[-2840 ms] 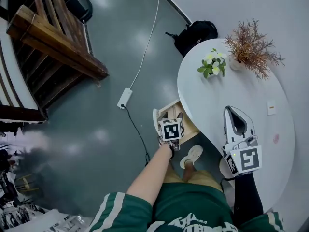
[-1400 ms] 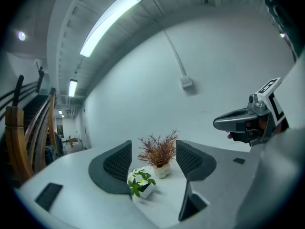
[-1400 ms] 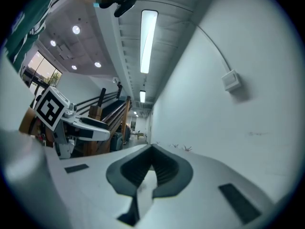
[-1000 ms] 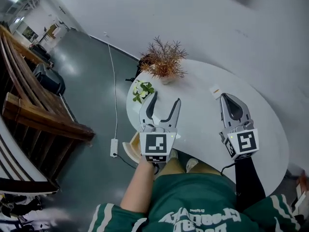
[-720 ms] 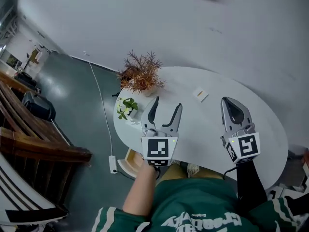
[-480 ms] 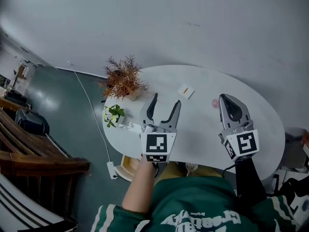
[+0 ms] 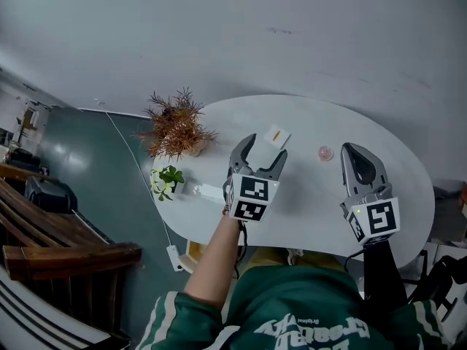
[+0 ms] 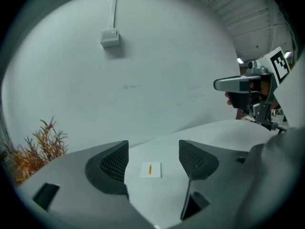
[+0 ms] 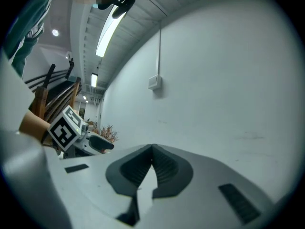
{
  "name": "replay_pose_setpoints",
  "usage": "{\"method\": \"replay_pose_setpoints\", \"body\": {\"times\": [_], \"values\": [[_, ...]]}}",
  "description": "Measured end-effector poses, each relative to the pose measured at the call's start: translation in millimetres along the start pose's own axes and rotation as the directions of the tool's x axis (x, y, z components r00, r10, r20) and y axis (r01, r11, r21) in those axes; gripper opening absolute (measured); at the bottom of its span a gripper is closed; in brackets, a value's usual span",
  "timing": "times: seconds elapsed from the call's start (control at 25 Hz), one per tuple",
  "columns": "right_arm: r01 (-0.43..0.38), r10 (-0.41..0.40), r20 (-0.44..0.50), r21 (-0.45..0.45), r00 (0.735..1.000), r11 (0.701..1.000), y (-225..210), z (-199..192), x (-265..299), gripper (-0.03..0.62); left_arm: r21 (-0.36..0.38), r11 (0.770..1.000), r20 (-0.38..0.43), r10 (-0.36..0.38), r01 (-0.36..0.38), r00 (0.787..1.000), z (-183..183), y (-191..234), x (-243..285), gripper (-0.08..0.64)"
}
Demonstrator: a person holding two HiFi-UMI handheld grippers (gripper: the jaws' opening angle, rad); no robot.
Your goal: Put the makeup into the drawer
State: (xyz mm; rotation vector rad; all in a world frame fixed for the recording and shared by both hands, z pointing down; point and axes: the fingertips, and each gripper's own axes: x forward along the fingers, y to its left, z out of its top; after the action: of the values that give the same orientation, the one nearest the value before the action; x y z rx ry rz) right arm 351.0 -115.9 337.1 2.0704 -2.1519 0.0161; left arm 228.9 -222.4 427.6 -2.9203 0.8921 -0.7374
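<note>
A small flat white makeup packet (image 7: 276,136) with an orange mark lies on the white oval table (image 7: 306,210). A small pink round item (image 7: 325,152) sits to its right. My left gripper (image 7: 263,147) hovers just short of the packet. Its jaws have just been opening and hold nothing. The left gripper view shows the packet (image 8: 150,170) on the table ahead, framed between the fingers (image 8: 113,162). My right gripper (image 7: 357,154) is shut and empty near the pink item; in its own view the jaws (image 9: 152,150) meet. A corner of the drawer (image 7: 194,251) shows under the table's left edge.
A dried brown plant (image 7: 175,126) and a small green potted plant (image 7: 168,179) stand at the table's left end. A grey wall runs behind the table. Wooden furniture (image 7: 66,257) stands on the floor to the left.
The head view swung up from the floor and drawer to the table. My left gripper moved forward and down toward the white packet, its jaws wider. The right gripper shifted slightly and stays shut.
</note>
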Motion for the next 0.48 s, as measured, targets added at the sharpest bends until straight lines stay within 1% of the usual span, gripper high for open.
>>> {"method": "replay_pose_setpoints", "body": {"times": [0.08, 0.16, 0.28, 0.48], "values": [[0.007, -0.007, -0.016, -0.002, 1.000, 1.000, -3.7, -5.1, 0.6, 0.005, -0.031, 0.999, -0.056, -0.040, 0.038, 0.998, -14.3, 1.1, 18.3, 0.333], [0.016, -0.016, -0.035, -0.002, 0.999, 1.000, -8.1, -11.6, 1.1, 0.005, -0.052, 0.996, -0.118, -0.083, 0.077, 0.990, -31.0, 2.4, 37.6, 0.336], [0.033, -0.033, -0.065, 0.004, 0.997, 0.999, -16.4, -23.3, 2.5, 0.005, -0.055, 0.991, -0.215, -0.132, 0.123, 0.968, -55.8, 5.8, 65.9, 0.336], [0.060, -0.059, -0.108, 0.006, 0.992, 0.998, -25.1, -40.9, 1.5, 0.005, -0.088, 0.982, -0.318, -0.185, 0.165, 0.930, -89.8, 9.0, 104.8, 0.359]]}}
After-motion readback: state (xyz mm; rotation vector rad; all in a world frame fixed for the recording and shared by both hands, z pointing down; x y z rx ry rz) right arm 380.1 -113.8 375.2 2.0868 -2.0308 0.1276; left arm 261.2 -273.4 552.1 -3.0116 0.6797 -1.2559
